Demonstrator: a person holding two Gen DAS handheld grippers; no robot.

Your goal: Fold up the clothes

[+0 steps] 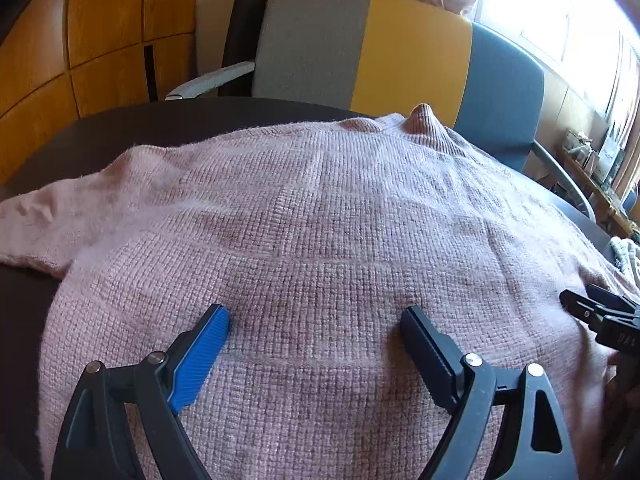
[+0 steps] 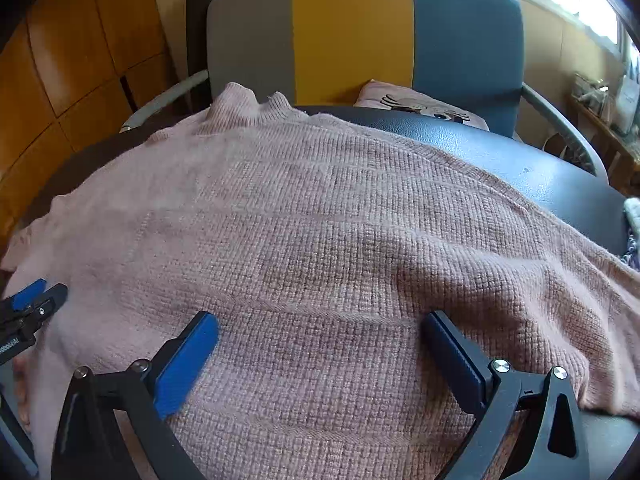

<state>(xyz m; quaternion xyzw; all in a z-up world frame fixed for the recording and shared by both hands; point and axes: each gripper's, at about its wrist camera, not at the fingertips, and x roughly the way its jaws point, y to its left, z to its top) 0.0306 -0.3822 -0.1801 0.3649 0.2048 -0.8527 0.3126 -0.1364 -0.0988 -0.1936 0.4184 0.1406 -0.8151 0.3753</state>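
The left gripper points toward 12 o'clock, jaws spread wide. The right gripper sits at its 3 o'clock side, jaws equally wide.

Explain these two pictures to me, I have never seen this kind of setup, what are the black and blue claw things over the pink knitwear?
They are hand-held grippers, one in each of a person's hands, each carrying a camera that looks along its two fingers. One picture comes from the left gripper, the other from the right gripper. Both are open and hold nothing. Under them a pink knitted sweater lies spread on a dark table, collar at the far edge. Behind stands a grey, yellow and blue chair, with a pink printed garment on its seat.
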